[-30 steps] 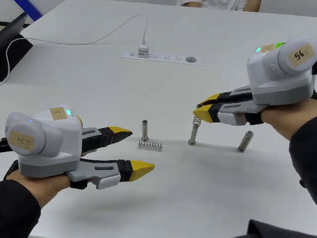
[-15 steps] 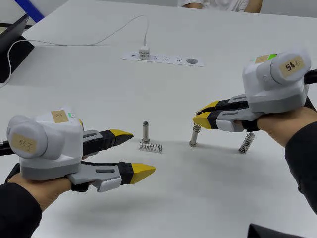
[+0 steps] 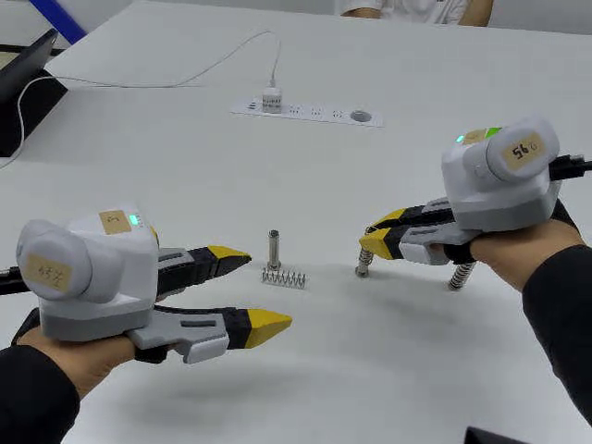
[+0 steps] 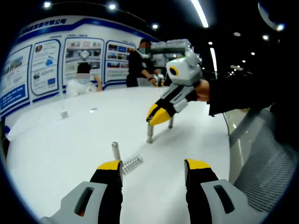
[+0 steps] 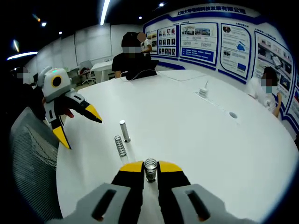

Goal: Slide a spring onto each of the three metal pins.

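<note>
Right tool (image 5: 150, 166) apparently tight around spring (image 5: 150, 171)

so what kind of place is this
Likely an office meeting room or showroom: a big white table with a power strip on it, blue display boards on the wall, and people around the table.

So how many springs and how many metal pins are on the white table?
Coiled metal springs: 3 (one lying loose, one held in the right gripper at, one on the far pin)
Upright silver metal pins: 3 (bare, middle, far)
Total: 6
</note>
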Motion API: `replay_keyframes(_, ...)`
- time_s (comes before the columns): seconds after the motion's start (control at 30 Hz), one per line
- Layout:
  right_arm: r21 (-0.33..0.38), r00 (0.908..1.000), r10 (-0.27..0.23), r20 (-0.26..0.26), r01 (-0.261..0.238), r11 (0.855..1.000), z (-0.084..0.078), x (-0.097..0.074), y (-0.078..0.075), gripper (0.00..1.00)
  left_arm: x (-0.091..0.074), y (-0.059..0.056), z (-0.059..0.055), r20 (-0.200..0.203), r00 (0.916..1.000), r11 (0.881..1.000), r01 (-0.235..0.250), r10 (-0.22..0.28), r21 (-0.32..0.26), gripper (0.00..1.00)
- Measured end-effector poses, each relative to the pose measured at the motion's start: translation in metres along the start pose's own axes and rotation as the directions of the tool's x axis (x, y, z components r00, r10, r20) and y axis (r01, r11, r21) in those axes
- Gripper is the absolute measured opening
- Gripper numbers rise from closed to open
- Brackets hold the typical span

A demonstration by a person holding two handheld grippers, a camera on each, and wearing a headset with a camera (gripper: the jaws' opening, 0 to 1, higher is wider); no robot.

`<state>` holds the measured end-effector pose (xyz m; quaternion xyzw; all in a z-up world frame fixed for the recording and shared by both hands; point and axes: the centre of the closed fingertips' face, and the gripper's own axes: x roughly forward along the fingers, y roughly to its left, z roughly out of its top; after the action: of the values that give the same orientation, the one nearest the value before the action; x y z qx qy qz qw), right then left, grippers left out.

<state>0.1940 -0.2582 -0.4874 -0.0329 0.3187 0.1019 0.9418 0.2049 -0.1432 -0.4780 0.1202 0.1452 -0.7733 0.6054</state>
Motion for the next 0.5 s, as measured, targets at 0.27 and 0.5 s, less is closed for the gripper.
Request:
replay_keyframes(0.27, -0.006, 0.9994, -0.001, -0.033, 0.001, 1.0, -0.01, 0.007, 0.001, 0.12, 0.0, 0.0, -0.001, -0.001, 1.0, 1.0, 0.0, 0.0, -0.001, 0.54)
replay_keyframes(0.5, 0.001, 0.9991, -0.001, -0.043, 0.001, 1.0, -0.015, 0.011, 0.0, 0.12, 0.0, 0.0, -0.001, 0.002, 1.0, 1.0, -0.001, 0.001, -0.002, 0.54)
